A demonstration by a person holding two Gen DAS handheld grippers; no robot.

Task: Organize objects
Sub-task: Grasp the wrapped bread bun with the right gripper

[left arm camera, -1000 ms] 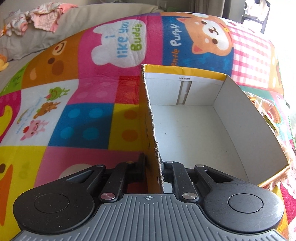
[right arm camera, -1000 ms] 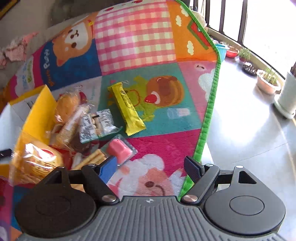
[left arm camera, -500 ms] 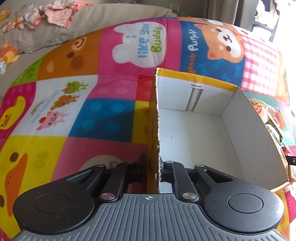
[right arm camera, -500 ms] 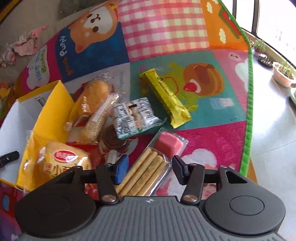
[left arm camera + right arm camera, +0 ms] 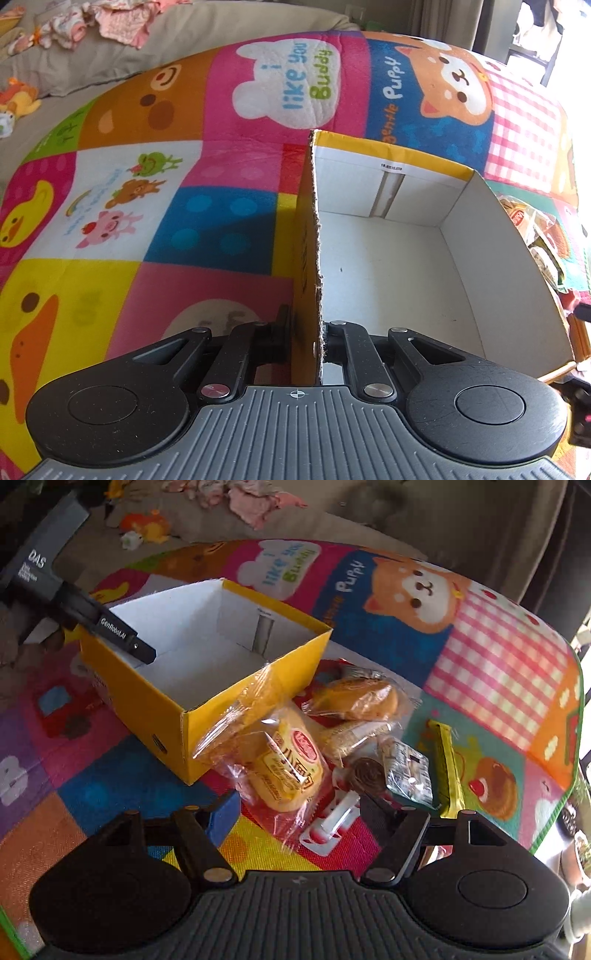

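On the left, the near wall of the open yellow cardboard box [image 5: 306, 258], white inside, is clamped between the two black fingers of the left gripper [image 5: 308, 332], one finger outside the wall and one inside. The box is set on a bright patchwork cartoon play mat [image 5: 147, 206], and nothing is seen inside it. In the right wrist view the same box [image 5: 147, 709] is seen at the left with the left gripper [image 5: 142, 651] reaching over its far-left rim. Just beside the box's right corner, a heap of clear-wrapped snacks is spread on the mat [image 5: 498, 664]. A yellow bun in a clear wrapper with a red label [image 5: 288, 771] is leaned against the box corner. To its right a long yellow foil bar [image 5: 448, 771] is laid flat. The right gripper [image 5: 295, 814] is held over the bun's near end with its jaws opening; the bun is seen between them, and no pad is pressed on it.
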